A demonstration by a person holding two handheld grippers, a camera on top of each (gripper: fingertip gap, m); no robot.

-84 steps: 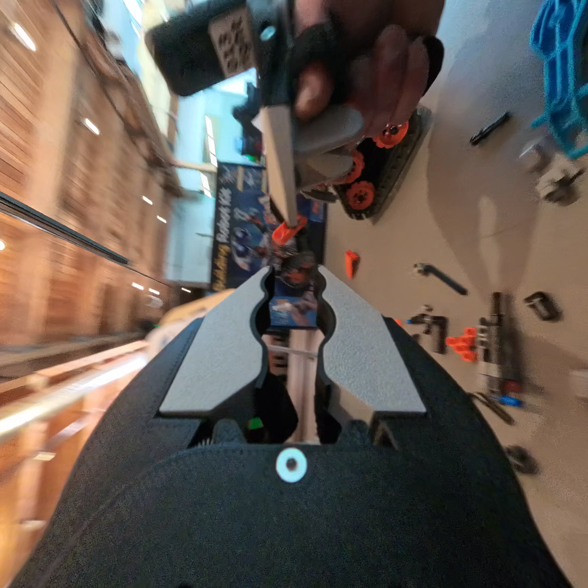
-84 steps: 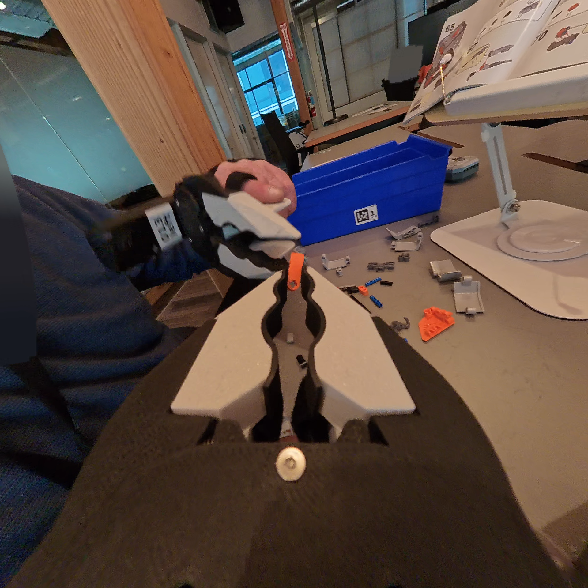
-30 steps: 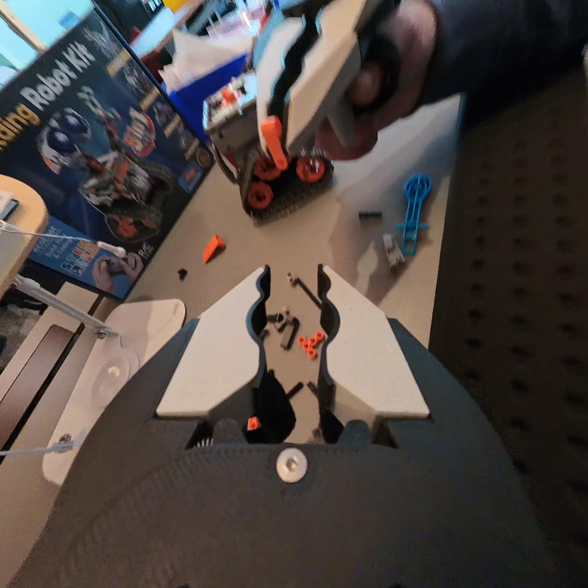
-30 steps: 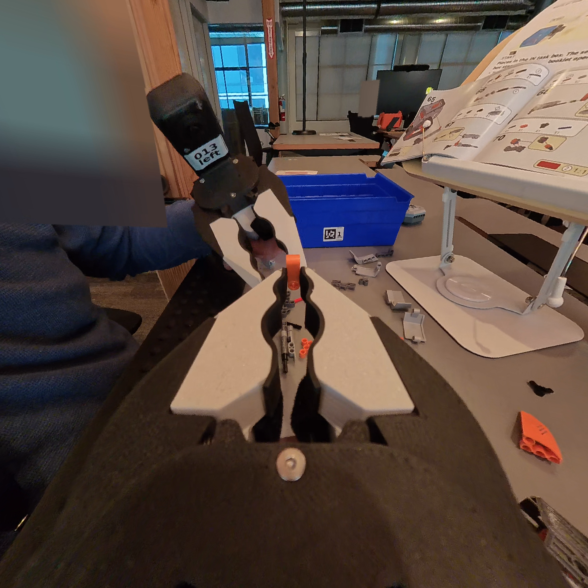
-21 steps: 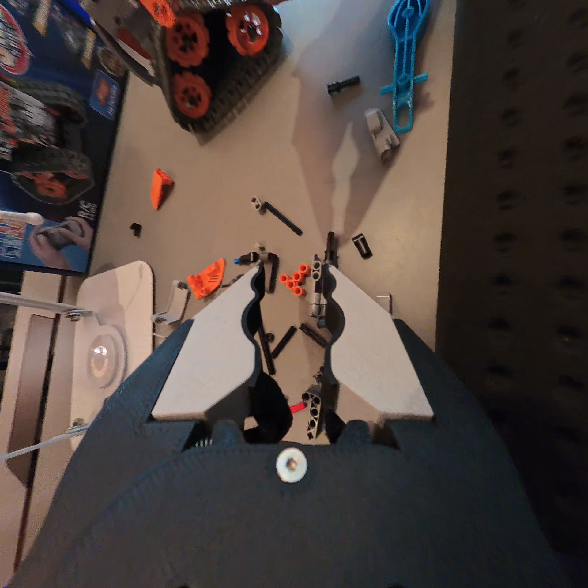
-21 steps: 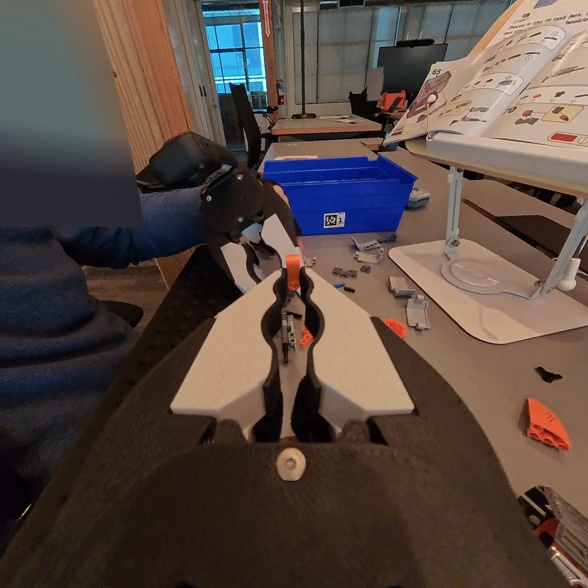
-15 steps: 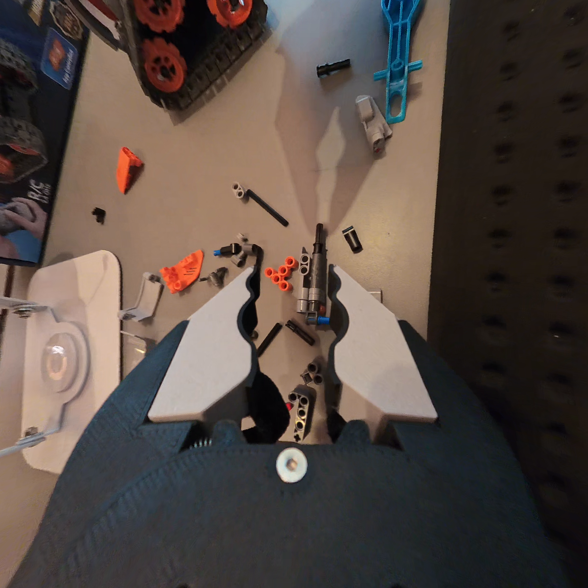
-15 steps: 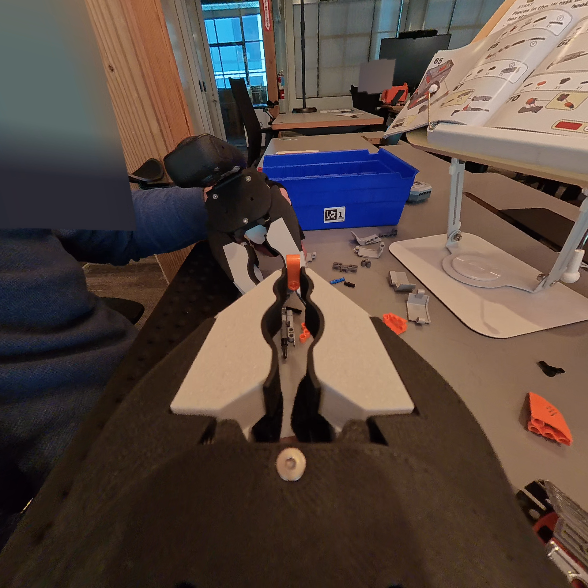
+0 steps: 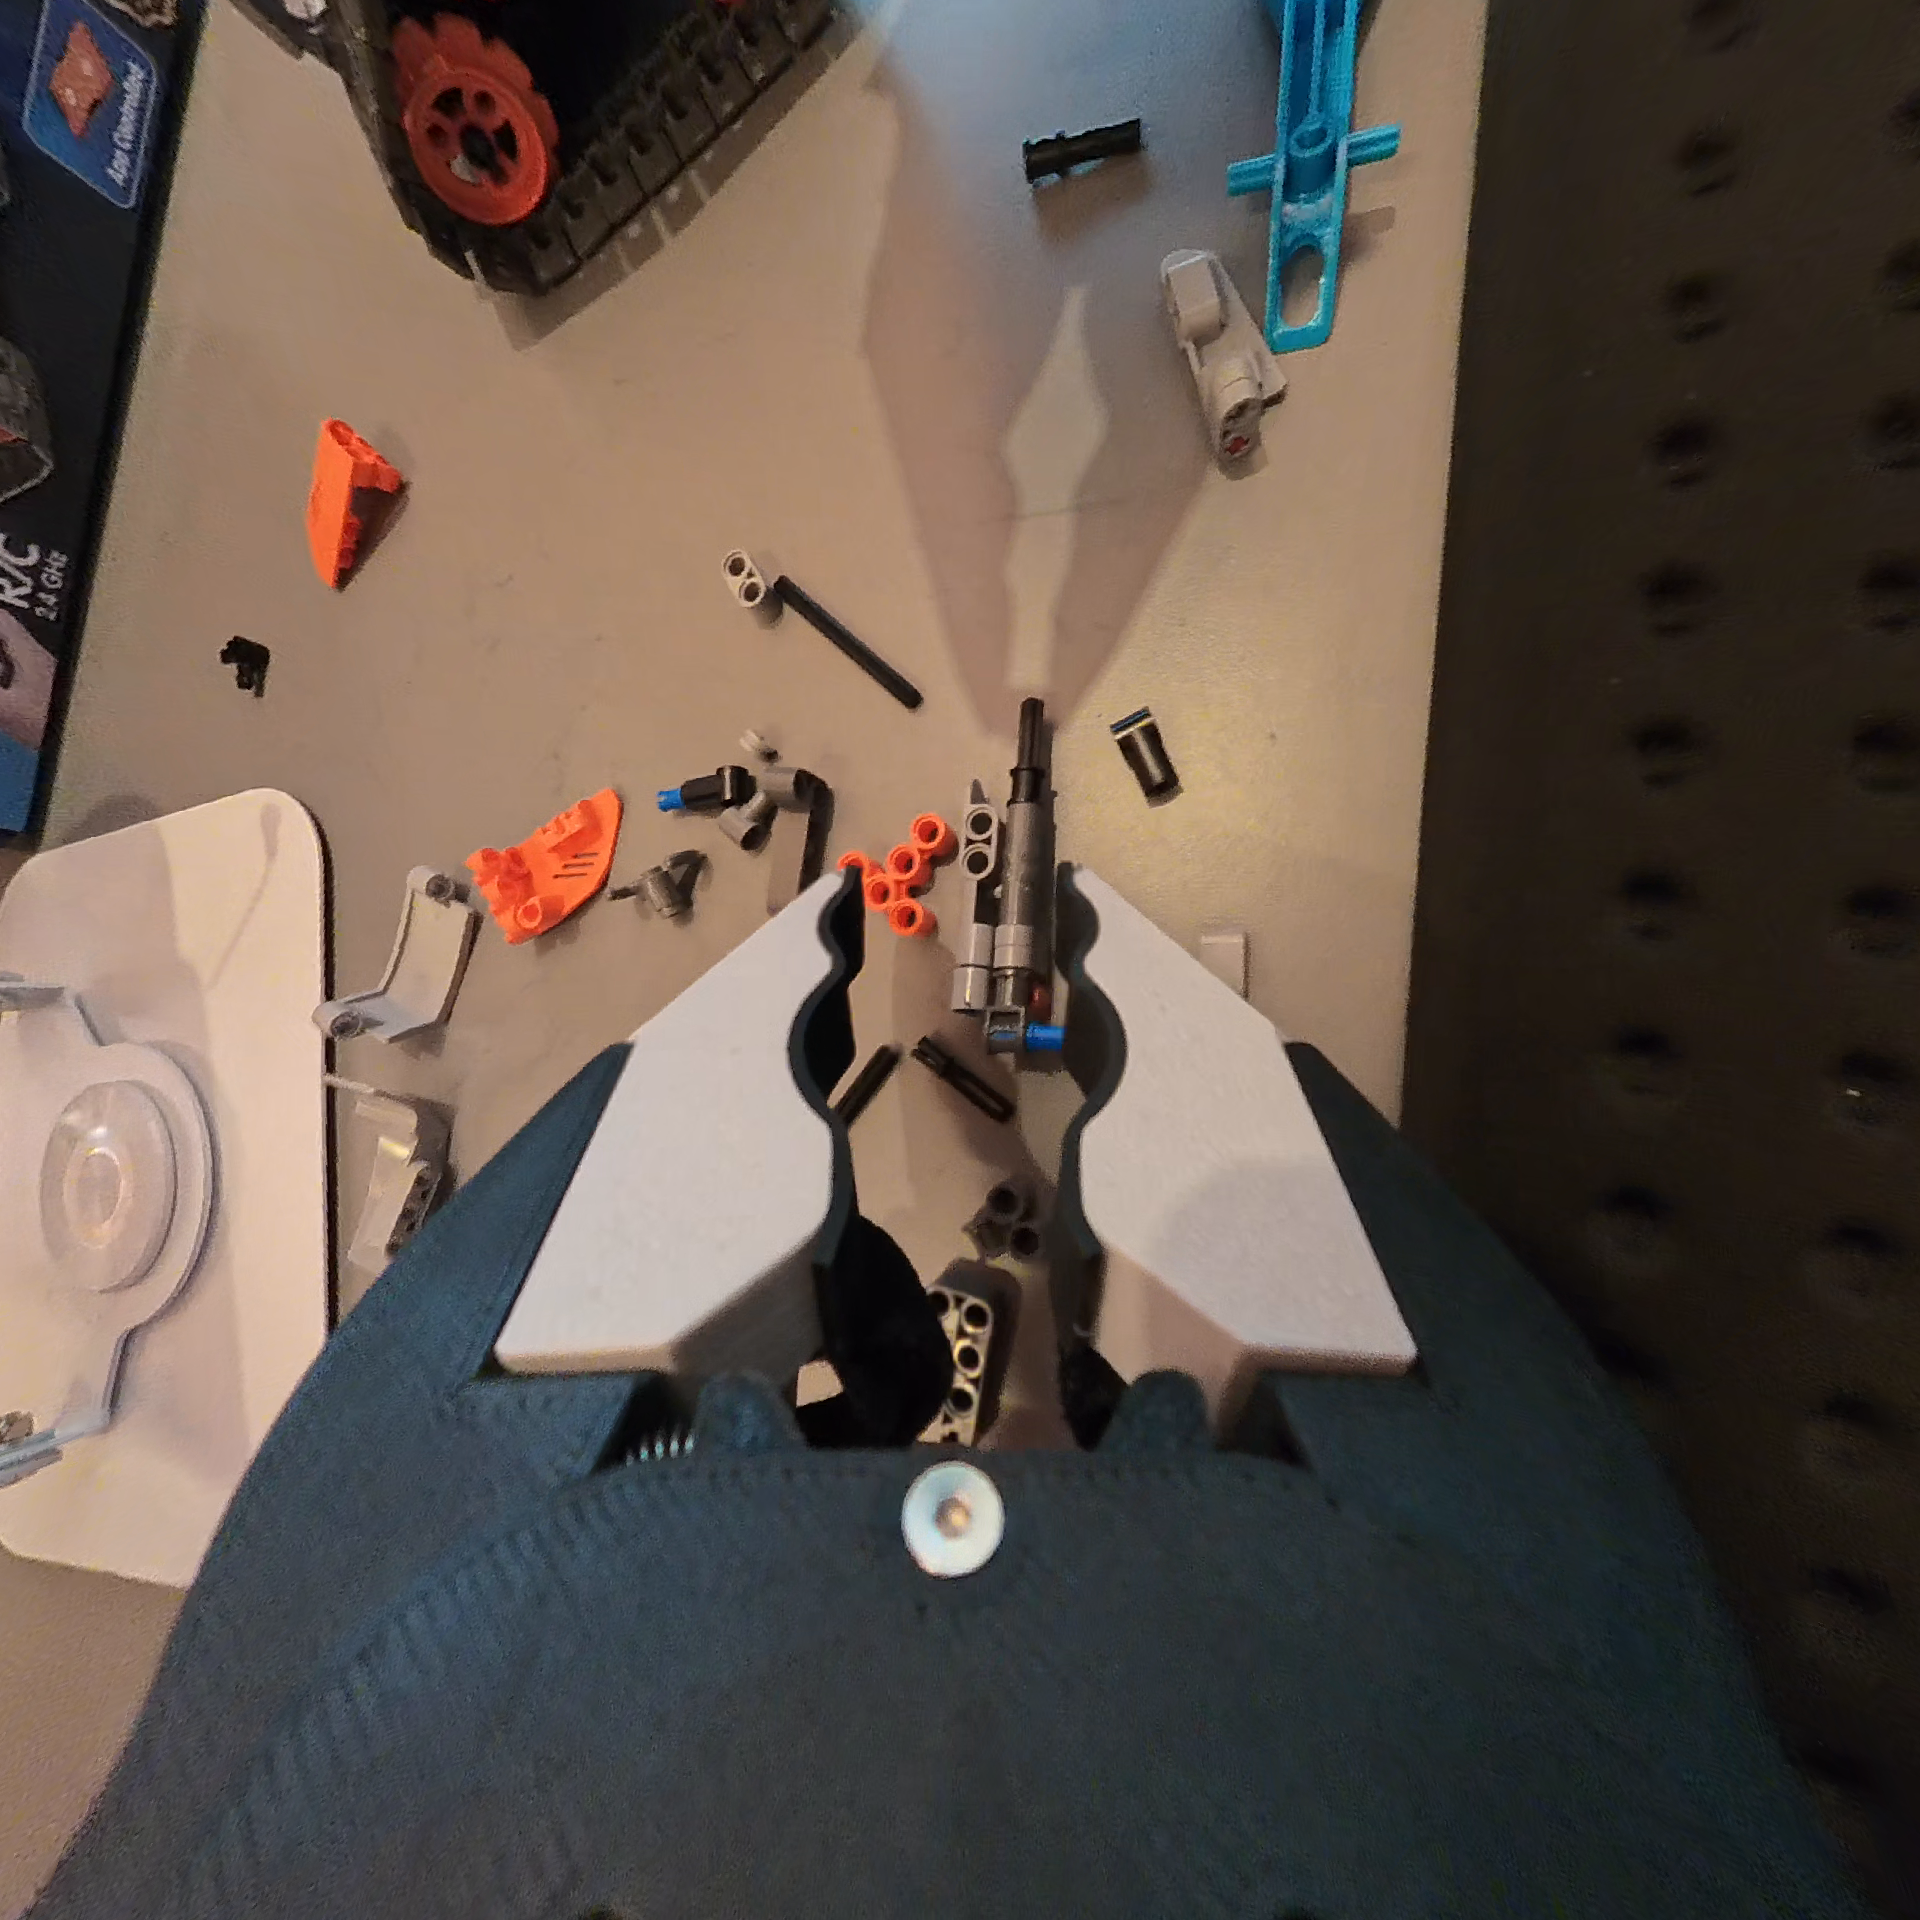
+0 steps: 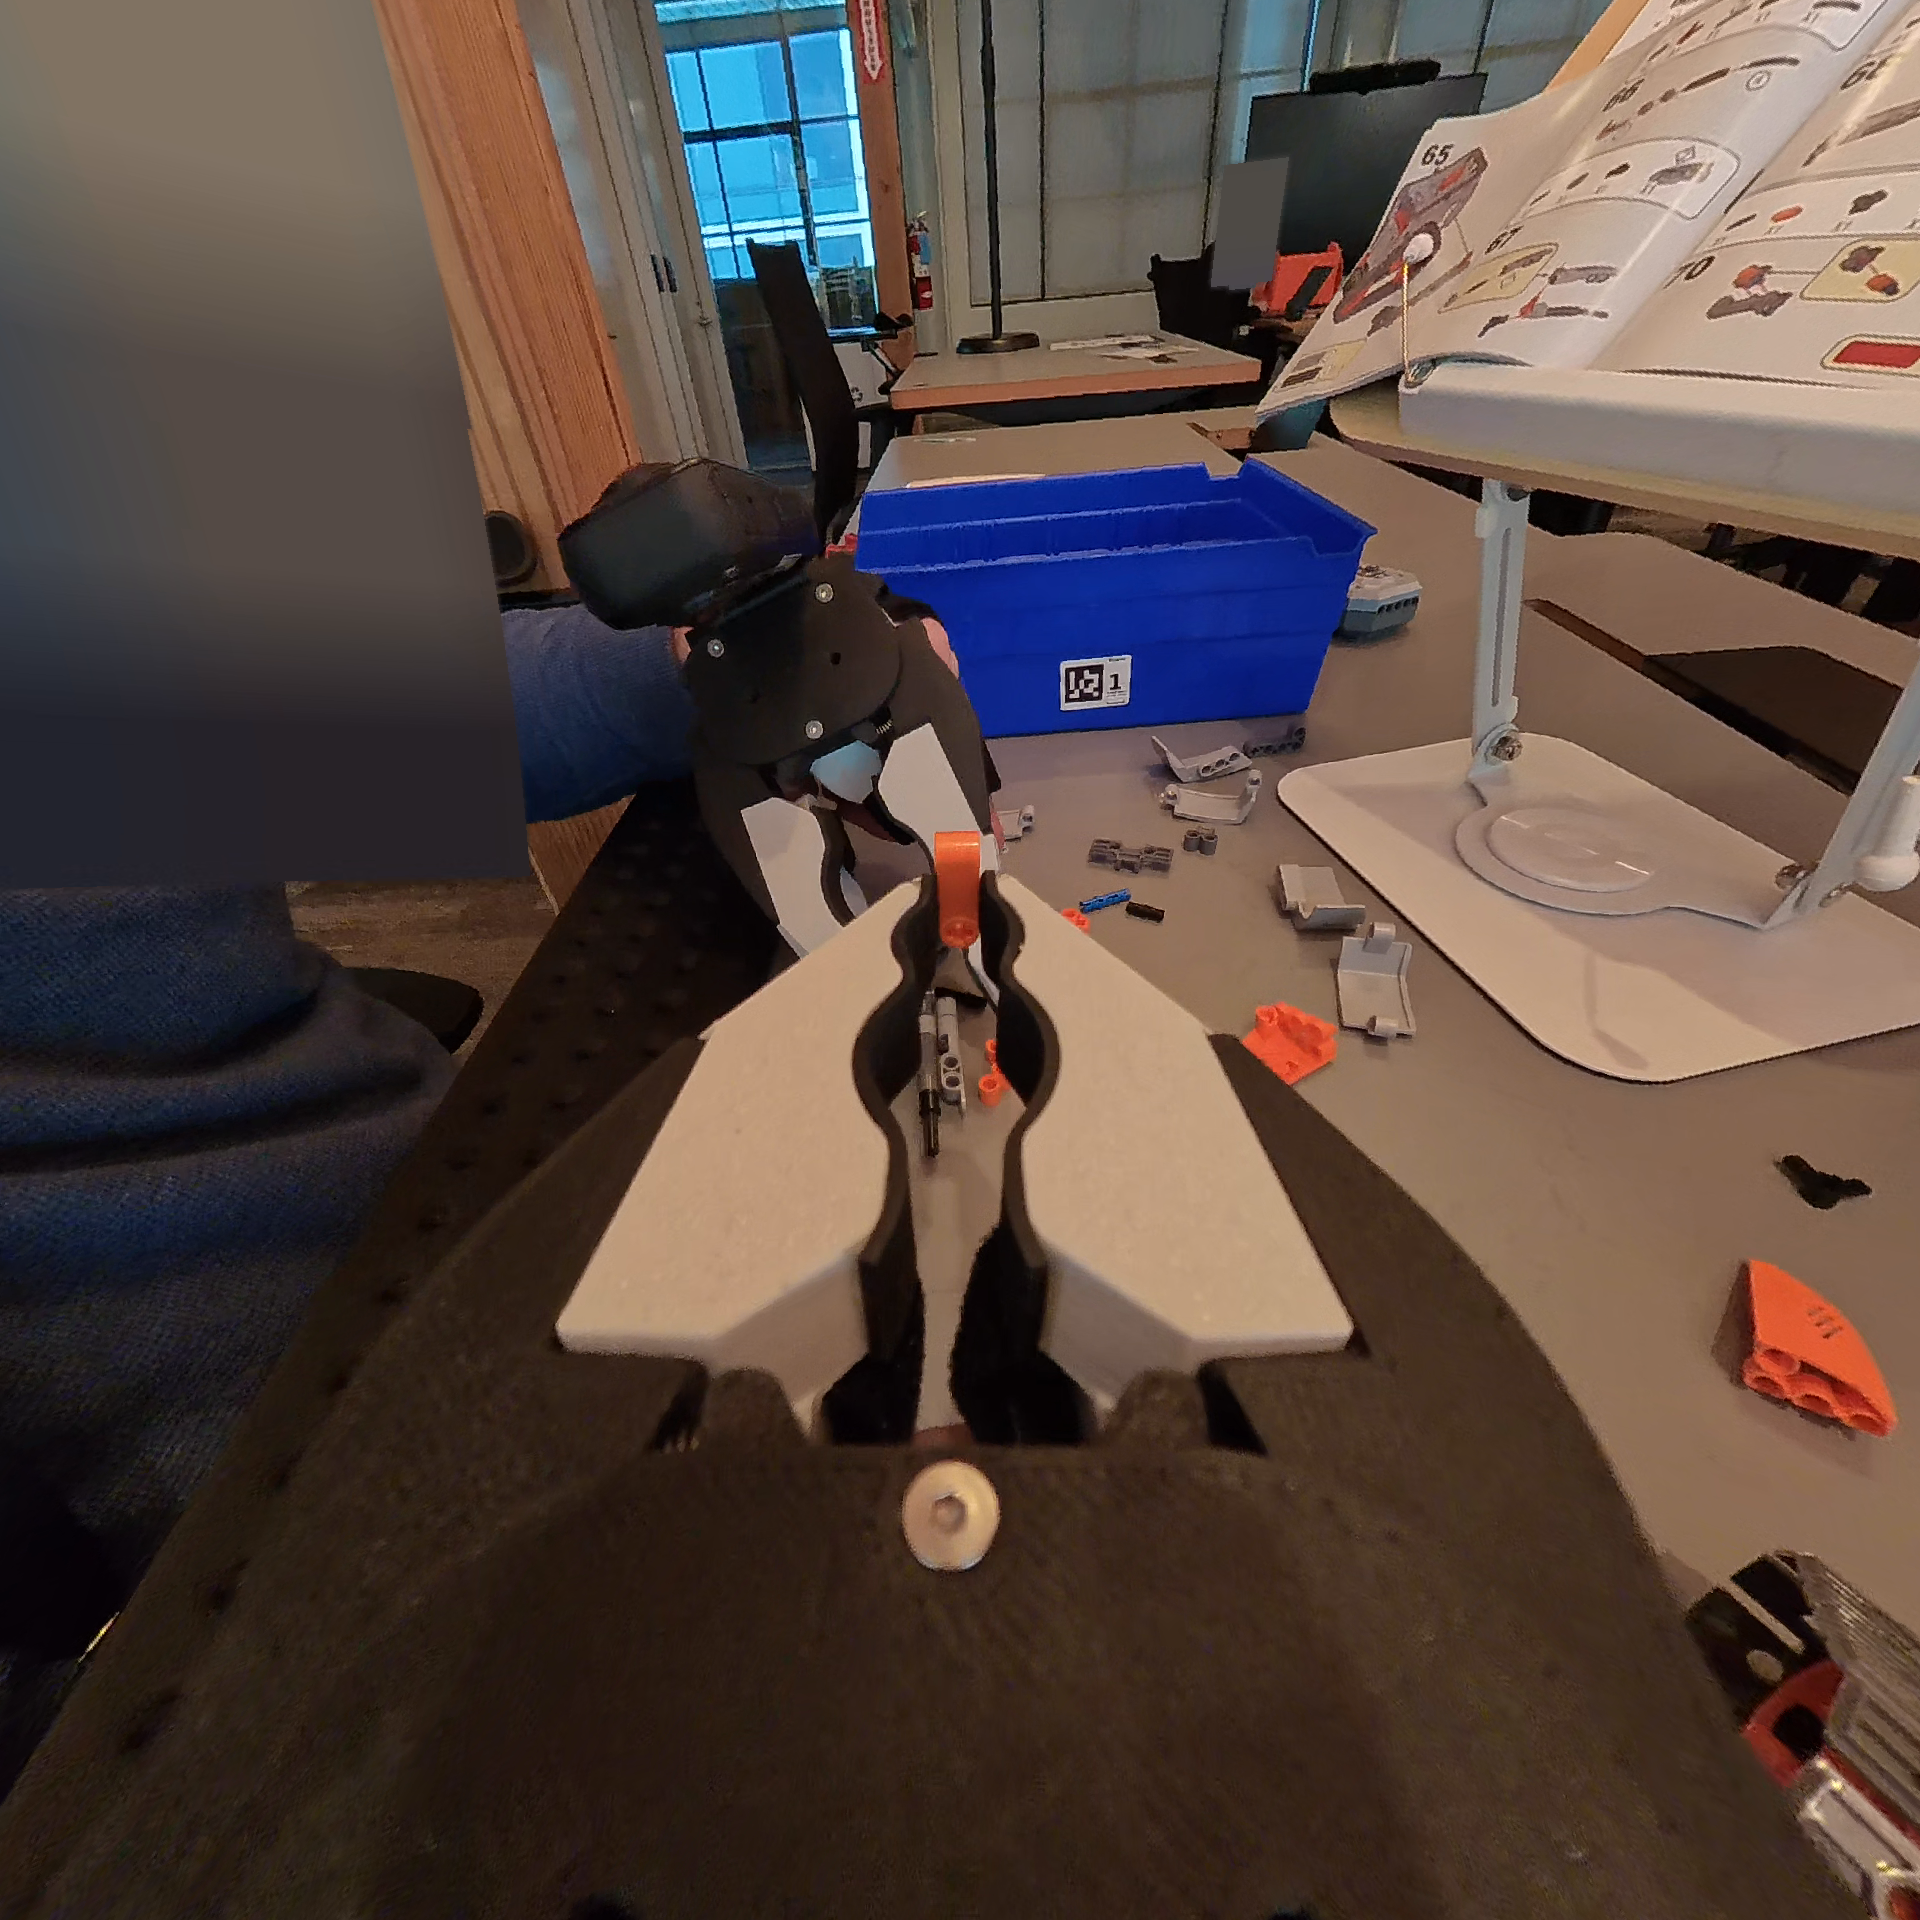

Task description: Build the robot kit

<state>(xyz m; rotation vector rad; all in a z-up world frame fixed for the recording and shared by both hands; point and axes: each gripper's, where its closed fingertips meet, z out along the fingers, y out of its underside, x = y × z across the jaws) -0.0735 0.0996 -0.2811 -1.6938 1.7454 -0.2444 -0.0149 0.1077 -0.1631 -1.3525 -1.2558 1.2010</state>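
Orange plastic beam piece (image 10: 956, 885) sat pinched in the right gripper (image 10: 954, 891); left gripper (image 9: 958, 883) hung wide open, empty, over a grey-and-black axle assembly (image 9: 1012, 871).

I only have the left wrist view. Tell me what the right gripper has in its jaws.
Observer: The right gripper is shut on a small orange piece, which sticks up past the jaws' tips.
Operator: Good. Report what stands beyond the white stand base; my view cuts off there.
Observer: A blue bin sits on the table, behind the loose grey parts.
Operator: Say what that stand carries.
Observer: An open instruction booklet rests on its raised shelf, with the pages turned toward the right gripper's side.
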